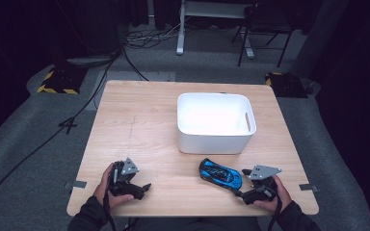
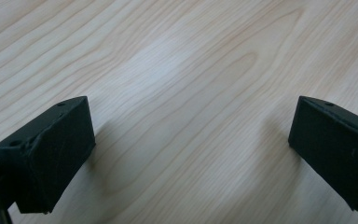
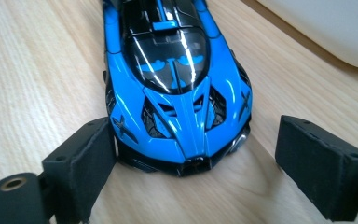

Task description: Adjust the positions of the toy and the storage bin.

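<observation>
**Blue toy car between the right gripper's spread jaws**

The blue toy car [image 1: 220,173] sits on the wooden table [image 1: 144,125], its blue-and-black nose pointing into the right gripper [image 1: 239,182]. In the right gripper view the car [image 3: 177,88] fills the space ahead of the jaws: the jaw on that view's left is touching or all but touching the car's front corner, while the jaw on the other side stands apart from it with bare wood between. The jaws are spread wide and not clamped on the car.

Just beyond the car, farther from the right gripper, stands a white bin [image 1: 216,122] with a slot handle in its side wall; its rounded edge [image 3: 326,28] shows at the upper right of the right gripper view. Car and bin are near each other but not touching.

The left gripper [image 1: 144,189] is held well apart from the car, near the table's front edge at the person's left hand [image 1: 107,185]. Its jaws are wide apart, with bare wood grain between them [image 2: 191,116]. The right hand [image 1: 277,192] holds its gripper low over the table.
</observation>
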